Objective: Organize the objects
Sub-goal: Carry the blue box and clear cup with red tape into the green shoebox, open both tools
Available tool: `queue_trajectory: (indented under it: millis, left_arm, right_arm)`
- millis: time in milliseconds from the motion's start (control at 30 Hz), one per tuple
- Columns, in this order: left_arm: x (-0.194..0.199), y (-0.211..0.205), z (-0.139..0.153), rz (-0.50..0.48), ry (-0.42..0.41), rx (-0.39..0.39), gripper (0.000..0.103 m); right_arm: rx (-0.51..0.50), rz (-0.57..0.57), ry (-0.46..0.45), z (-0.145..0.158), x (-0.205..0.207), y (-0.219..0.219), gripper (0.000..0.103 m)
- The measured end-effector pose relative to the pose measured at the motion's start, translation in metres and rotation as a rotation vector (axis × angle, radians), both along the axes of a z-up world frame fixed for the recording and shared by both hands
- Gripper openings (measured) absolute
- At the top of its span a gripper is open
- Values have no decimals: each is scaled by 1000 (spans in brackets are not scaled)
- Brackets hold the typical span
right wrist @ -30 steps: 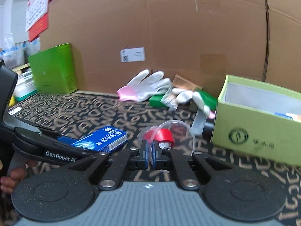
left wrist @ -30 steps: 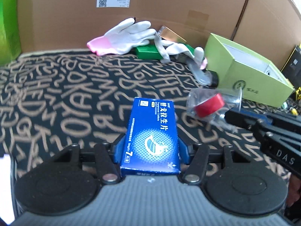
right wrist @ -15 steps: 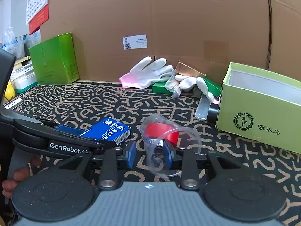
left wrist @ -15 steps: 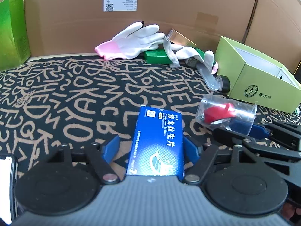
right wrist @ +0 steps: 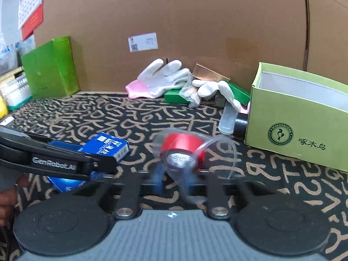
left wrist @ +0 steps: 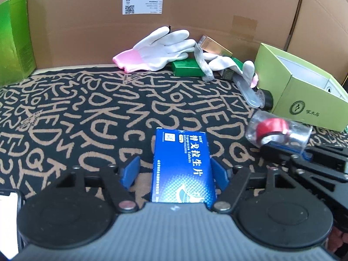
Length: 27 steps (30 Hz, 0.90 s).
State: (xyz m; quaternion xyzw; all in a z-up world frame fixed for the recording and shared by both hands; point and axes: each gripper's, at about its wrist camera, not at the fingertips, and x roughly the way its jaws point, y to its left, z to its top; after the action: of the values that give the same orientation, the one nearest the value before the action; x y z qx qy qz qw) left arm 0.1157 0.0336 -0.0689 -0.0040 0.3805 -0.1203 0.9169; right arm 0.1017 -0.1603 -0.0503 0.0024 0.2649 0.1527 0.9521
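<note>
Right wrist view: beside the green box (right wrist: 293,130), the blurred right hand-held gripper (right wrist: 177,171) has just been closing and pinches the clear cup (right wrist: 226,152) by its rim, red tape (right wrist: 182,143) inside. The left hand-held gripper (left wrist: 174,165), jaws just opening wide, straddles the blue box (left wrist: 180,148), whose near end is hidden.

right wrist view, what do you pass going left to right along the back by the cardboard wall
green box -> white glove with pink cuff -> copper-coloured box -> open light green box
</note>
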Motion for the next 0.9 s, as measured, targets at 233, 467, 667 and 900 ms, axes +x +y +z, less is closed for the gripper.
queue_trajectory:
  millis: [233,467,667,900]
  left_arm:
    - [-6,2,6,-19,6,-20,56]
    - [-14,-11,40,-77,-54,-94,56]
    - [-6,-57,84,-215,-143,-149,56]
    - [18,-127,112,-325,-196,-165,56]
  right_arm:
    - [29,0,-34,9,-15,-4,6]
    - [62,-8,-115,35,-37,-17,6]
    - [47,-71,-235,68,-48,-41,6]
    - [-35,-208,-343,97,-44,-87,6]
